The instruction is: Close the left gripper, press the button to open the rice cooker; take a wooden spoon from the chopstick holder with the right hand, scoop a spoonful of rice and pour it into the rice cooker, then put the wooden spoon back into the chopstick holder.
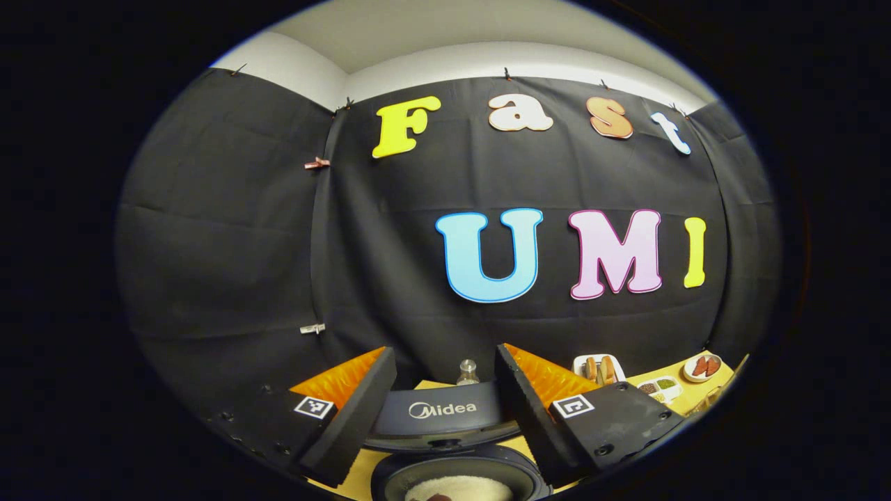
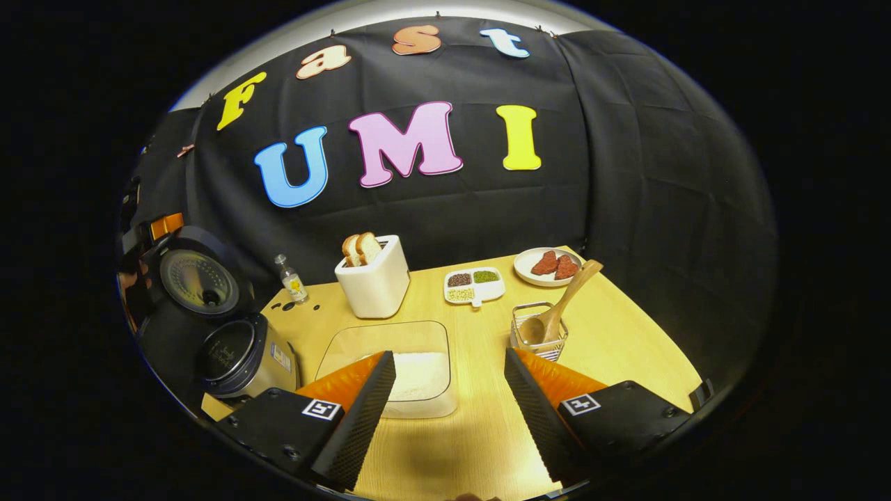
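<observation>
The dark round rice cooker (image 2: 240, 358) stands at the left edge of the yellow wooden table (image 2: 626, 348) with its lid (image 2: 198, 278) swung up and back, the ribbed inner face of the lid showing. In the left gripper view the open pot (image 1: 459, 480) sits low between the fingers, white rice inside.

The left gripper (image 1: 445, 407) hangs above the pot, fingers spread wide and touching nothing. The right gripper (image 2: 449, 410) is over the table, fingers likewise wide apart and empty.

The pale wooden spoon (image 2: 557, 313) stands in the wire chopstick holder (image 2: 539, 337), bowl down, handle leaning up and to the right.

A clear square container of white rice (image 2: 400, 365) lies just beyond the right gripper's left finger. Farther back are a white toaster with bread slices (image 2: 372, 278), a small glass bottle (image 2: 291, 280), a white divided dish of grains (image 2: 475, 284) and a white plate of red meat (image 2: 550, 266).
</observation>
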Demonstrator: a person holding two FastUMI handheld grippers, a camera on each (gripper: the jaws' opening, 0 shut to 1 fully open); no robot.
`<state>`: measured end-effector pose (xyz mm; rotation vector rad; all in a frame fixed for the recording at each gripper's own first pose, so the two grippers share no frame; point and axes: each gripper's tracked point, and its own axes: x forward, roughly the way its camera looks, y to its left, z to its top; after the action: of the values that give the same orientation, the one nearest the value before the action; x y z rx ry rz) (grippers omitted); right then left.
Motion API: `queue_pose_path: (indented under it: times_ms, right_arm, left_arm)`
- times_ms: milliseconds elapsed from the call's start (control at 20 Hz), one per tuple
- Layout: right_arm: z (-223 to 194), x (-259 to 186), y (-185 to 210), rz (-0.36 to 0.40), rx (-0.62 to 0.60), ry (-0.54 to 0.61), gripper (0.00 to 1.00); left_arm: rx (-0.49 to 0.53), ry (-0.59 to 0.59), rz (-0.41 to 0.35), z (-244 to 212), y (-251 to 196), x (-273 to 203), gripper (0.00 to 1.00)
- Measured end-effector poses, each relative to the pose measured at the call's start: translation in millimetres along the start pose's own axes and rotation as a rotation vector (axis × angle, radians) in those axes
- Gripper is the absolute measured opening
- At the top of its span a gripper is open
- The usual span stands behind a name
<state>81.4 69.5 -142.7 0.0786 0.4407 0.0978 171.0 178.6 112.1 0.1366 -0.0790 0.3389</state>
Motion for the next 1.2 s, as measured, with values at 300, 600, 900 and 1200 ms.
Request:
queue_pose_path:
  times_ms: [300, 600, 900, 1200]
  right_arm:
    - [-21, 2, 2, 0.018, -0.005, 0.039, 0.99]
    - [-40, -1, 0, 0.02, 0.008, 0.076, 0.99]
    - [-60, -17, -6, 0.015, -0.022, 0.101, 0.99]
    - [-68, -26, -11, 0.004, -0.009, 0.105, 0.99]
  left_arm:
    - [-0.064, 0.153, 0.029, -36, -11, -54, 0.99]
    - [-0.055, 0.273, 0.003, -111, -27, -108, 0.99]
    - [-0.056, 0.35, -0.026, -173, -37, -133, 0.99]
    - [-0.036, 0.406, -0.034, -211, -39, -138, 0.99]
